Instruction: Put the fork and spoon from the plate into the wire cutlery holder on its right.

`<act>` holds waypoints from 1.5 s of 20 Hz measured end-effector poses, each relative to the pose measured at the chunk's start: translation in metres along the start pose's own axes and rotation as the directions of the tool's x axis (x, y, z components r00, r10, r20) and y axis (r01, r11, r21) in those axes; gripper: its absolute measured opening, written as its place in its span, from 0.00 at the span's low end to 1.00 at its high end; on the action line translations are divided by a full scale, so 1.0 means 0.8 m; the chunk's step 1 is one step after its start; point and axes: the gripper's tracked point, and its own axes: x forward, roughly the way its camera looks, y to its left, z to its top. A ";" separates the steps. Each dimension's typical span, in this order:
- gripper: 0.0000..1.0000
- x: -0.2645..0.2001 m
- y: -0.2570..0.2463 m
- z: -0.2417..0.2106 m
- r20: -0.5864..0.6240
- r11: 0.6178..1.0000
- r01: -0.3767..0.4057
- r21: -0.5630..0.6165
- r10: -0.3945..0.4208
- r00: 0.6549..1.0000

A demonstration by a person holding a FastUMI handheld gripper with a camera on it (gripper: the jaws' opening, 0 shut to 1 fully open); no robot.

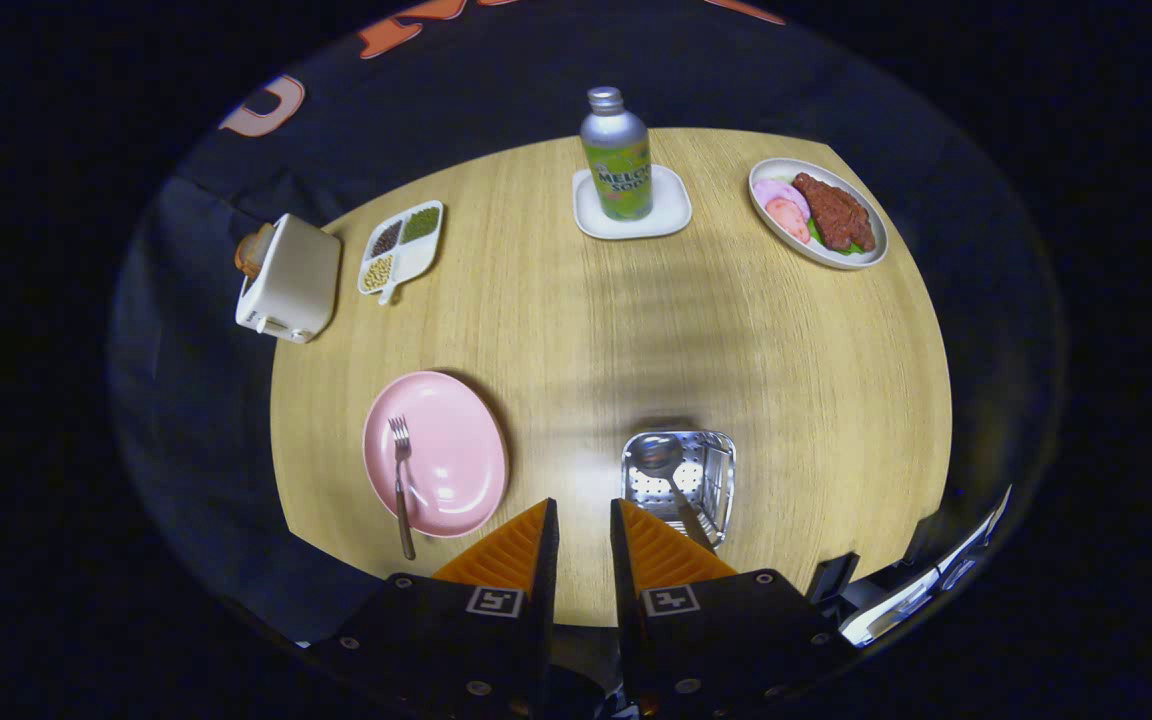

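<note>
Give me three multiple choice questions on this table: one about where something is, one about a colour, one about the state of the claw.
1. Where is the spoon?
A. on the plate
B. in the wire cutlery holder
C. beside the toaster

2. What colour is the plate under the fork?
A. pink
B. blue
C. black

3. What is the claw doing?
A. gripping the fork
B. gripping the bottle
C. holding nothing

Answers: B, the spoon's bowl lies inside the holder; A, the plate is plainly pink; C, the fingers stand slightly apart with only bare table between them.
</note>
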 end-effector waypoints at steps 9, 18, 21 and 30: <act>0.79 0.031 0.133 -0.039 0.108 0.990 -0.109 -0.090 0.119 0.987; 0.85 0.117 0.216 -0.098 -0.053 0.982 -0.123 -0.141 0.116 0.992; 0.85 0.145 0.225 -0.104 -0.097 0.985 -0.089 -0.145 0.075 0.992; 0.51 0.208 0.237 -0.140 -0.213 0.982 0.014 -0.188 -0.055 0.975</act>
